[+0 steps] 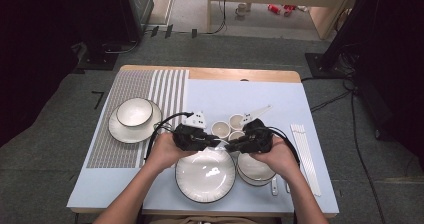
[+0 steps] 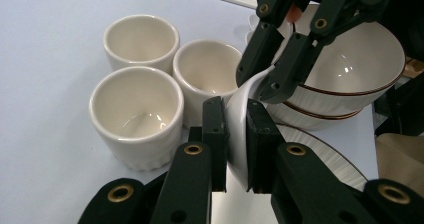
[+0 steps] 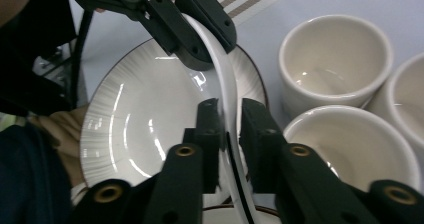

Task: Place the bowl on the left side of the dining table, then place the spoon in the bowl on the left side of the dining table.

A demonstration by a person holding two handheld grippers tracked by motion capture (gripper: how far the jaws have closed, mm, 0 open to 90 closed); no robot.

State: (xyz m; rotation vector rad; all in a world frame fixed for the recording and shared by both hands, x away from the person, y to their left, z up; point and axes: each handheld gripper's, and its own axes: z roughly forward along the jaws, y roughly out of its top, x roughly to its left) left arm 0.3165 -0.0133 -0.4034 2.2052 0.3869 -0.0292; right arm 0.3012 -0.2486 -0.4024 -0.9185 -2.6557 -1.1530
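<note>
A white ceramic spoon (image 2: 238,134) hangs in the air between my two grippers, just above the big ribbed plate (image 1: 205,176). The pads of my left gripper (image 2: 236,109) press on one end of it. My right gripper (image 3: 230,106) has the other end of the spoon (image 3: 225,81) between its jaws, with a thin gap beside the pads. In the high view the left gripper (image 1: 219,144) and the right gripper (image 1: 231,146) meet tip to tip in front of three cream cups (image 1: 220,129).
Two stacked bowls (image 1: 255,169) sit right of the plate, with more spoons (image 1: 274,185) at the front edge. White chopsticks (image 1: 305,156) lie at the right. A bowl on a plate (image 1: 134,113) rests on the striped mat (image 1: 130,84) at the left.
</note>
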